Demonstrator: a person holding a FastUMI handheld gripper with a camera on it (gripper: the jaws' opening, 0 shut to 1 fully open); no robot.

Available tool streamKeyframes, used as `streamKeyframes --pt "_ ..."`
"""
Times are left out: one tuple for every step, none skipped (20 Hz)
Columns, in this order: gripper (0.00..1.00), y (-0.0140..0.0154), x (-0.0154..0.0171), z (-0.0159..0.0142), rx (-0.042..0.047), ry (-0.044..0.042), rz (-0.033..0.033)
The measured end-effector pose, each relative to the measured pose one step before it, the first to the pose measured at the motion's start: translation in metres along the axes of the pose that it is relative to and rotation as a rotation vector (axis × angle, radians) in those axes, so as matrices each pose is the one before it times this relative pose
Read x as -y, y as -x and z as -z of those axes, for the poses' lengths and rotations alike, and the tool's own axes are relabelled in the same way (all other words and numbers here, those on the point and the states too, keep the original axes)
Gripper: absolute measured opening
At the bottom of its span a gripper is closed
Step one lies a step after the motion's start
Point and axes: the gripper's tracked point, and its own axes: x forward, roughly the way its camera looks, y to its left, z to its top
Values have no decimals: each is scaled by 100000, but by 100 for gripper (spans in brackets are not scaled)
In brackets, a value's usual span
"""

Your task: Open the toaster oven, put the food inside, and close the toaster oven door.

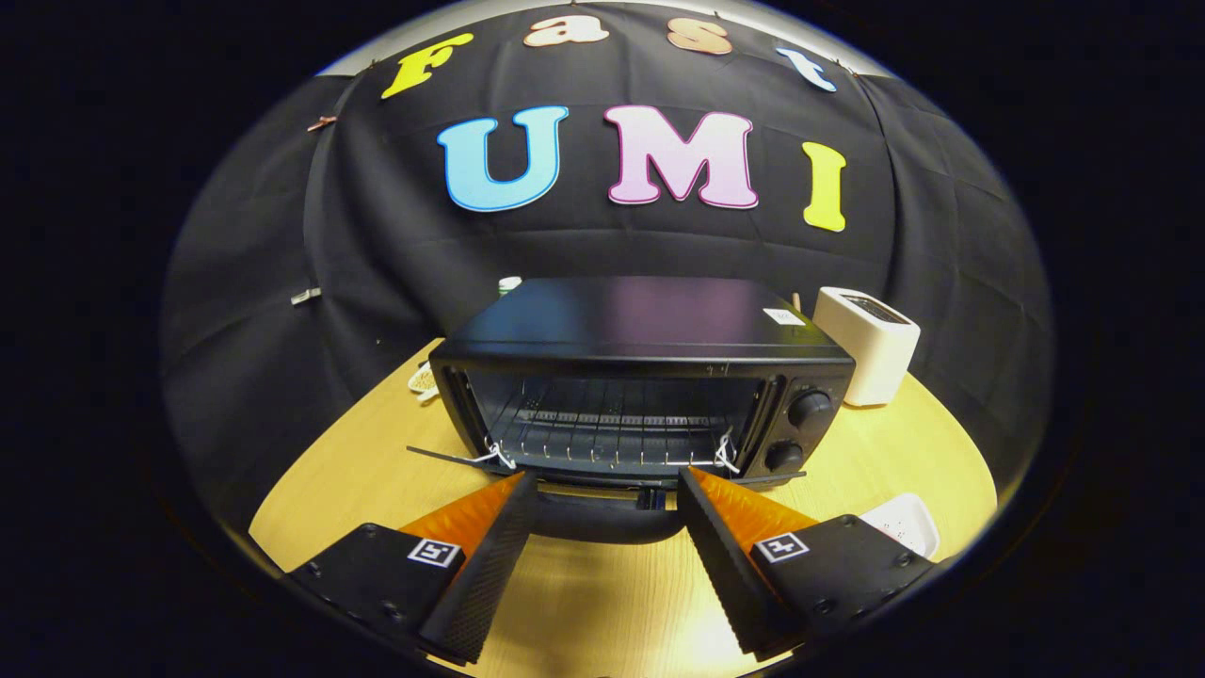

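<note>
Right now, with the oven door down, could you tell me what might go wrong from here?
1. The open fingers straddle the door handle without gripping it; moving forward could knock the lowered door.
2. The rack reaches the opening's front edge, so food pushed in low might catch it.
3. The white dish beside the right finger could be bumped.

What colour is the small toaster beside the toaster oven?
White or cream toaster, seen in the gripper view, right of the black toaster oven.
</note>
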Motion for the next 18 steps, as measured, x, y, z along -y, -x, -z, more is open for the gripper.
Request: streamKeyframes --pt "97 185 -33 551 -807 2345 -335" --pt "98 466 59 570 -529 1134 -380" --pt "98 235 107 516 -694 160 -393" --pt "98 218 -104 592 -807 86 -457" --pt "97 193 -153 758 -1162 783 -526" --pt "97 113 -332 809 -1037 1525 -653" --pt "97 203 -165 995 -1497 1743 -915" --pt "97 24 -132 1427 -3237 797 -1163" --pt "97 -181 -44 1588 -4702 -674 -1540" --pt "97 -216 114 1732 -5539 -1442 -734" --pt "98 2 414 1210 -3748 -936 594" --pt "99 90 354 346 -1907 -837 93" --pt "99 207 192 -35 41 -471 -255" --pt "99 424 315 -381 1035 292 -379" --pt "99 401 339 -361 1027 682 -493" --pt "99 538 479 -336 502 268 -556" --pt "99 491 461 -376 -347 -976 -735" --pt "99 459 628 -112 -799 -1229 -495"
